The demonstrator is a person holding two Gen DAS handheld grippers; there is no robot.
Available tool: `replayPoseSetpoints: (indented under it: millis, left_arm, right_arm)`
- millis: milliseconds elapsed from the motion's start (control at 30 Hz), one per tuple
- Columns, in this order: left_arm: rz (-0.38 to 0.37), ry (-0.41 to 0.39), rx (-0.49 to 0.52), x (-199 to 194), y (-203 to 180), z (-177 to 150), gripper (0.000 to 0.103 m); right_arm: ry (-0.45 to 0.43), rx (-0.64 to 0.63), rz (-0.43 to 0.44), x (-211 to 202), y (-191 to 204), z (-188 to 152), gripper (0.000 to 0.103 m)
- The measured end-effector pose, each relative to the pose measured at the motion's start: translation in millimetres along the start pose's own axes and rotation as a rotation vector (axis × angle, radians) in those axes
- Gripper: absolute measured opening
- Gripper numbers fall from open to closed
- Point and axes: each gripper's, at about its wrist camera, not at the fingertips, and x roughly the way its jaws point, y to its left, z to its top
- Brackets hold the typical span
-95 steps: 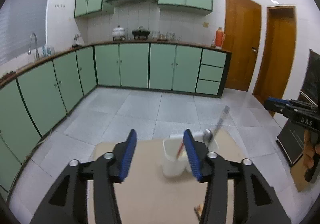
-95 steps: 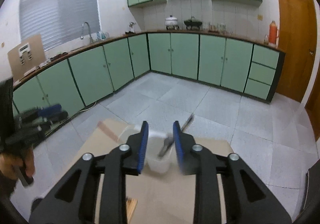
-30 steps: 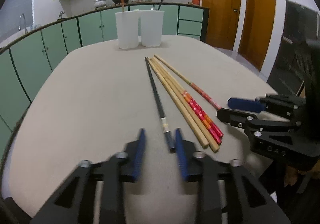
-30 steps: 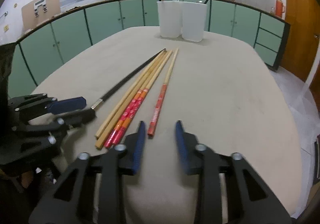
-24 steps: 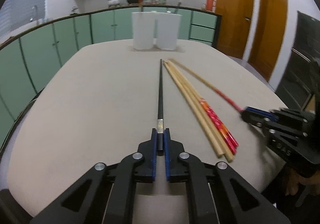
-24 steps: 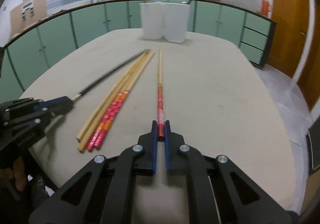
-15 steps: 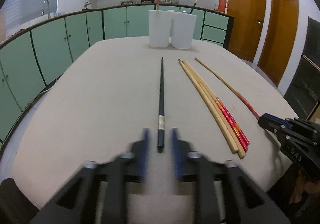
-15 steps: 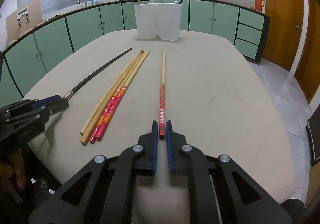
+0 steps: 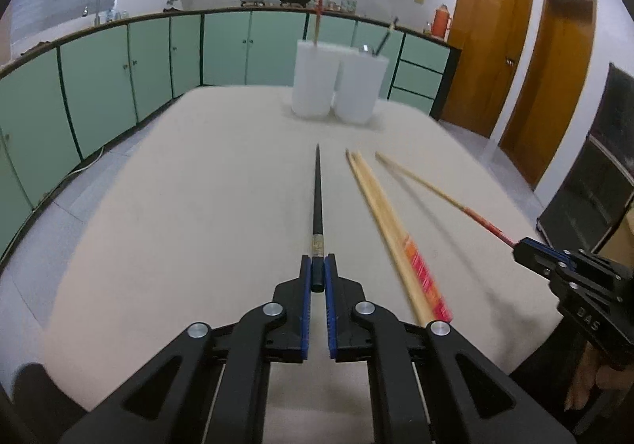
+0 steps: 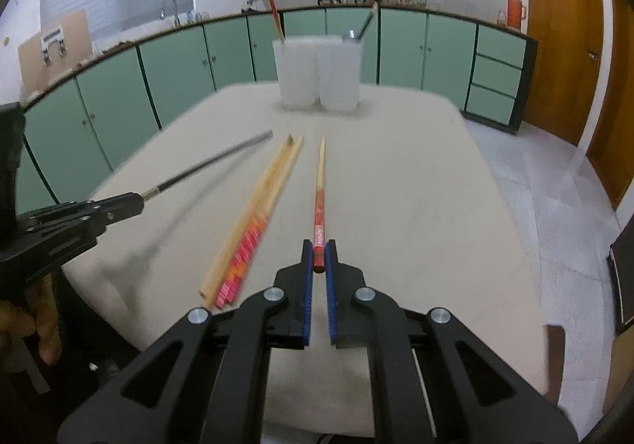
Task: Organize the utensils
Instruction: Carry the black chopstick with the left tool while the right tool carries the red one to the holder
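My left gripper (image 9: 317,273) is shut on the butt end of a black chopstick (image 9: 317,198), which points away toward two white cups (image 9: 337,83) at the far end of the beige table (image 9: 178,206). My right gripper (image 10: 318,256) is shut on the end of a red-handled wooden chopstick (image 10: 319,190). Both sticks are held just above the table. A bundle of wooden chopsticks (image 9: 392,230) lies between the two; it also shows in the right wrist view (image 10: 257,218). The left cup (image 10: 295,73) holds a red chopstick, the right cup (image 10: 340,73) a dark-handled utensil.
The table's near edge is just below both grippers. Green kitchen cabinets (image 9: 99,87) run along the left and back walls. Wooden doors (image 9: 515,67) stand at the right. A dark cabinet (image 9: 594,186) stands right of the table.
Both grippers have closed on their chopsticks and raised them off the table. The view has risen and pulled back a little; the bundle stays on the table.
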Motion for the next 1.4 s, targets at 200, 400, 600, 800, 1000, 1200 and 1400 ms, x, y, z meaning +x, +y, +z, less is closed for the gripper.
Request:
replayPoseSetpoints:
  millis: [200,400,600,800,1000,1200,1400]
  left_arm:
    - [0.012,-0.069,0.052,-37,-8,50,0.006]
    - [-0.007,-0.105,0.099,-61,-14,85,0.006]
    - [-0.024,-0.112,0.148,-67,-23,106,0.006]
    - [-0.036,-0.111,0.175,-67,-30,121,0.006]
    - [-0.089,-0.078,0.187,-64,-34,136,0.006]
    - [-0.129,-0.061,0.196,-61,-35,165,0.006]
    - [-0.155,-0.086,0.206,-60,-35,212,0.006]
  right_arm:
    - [-0.071,-0.043,0.021,-40,4,49,0.005]
    - [-0.065,-0.061,0.062,-49,0,96,0.005]
    - [-0.029,-0.107,0.094,-46,-1,131,0.005]
    - [-0.001,-0.147,0.102,-39,-3,159,0.005]
    - [0.045,-0.154,0.124,-32,-7,184,0.005]
    - [0.060,-0.146,0.142,-35,-16,213,0.005]
    - [0.064,-0.135,0.157,-37,-22,252,0.005]
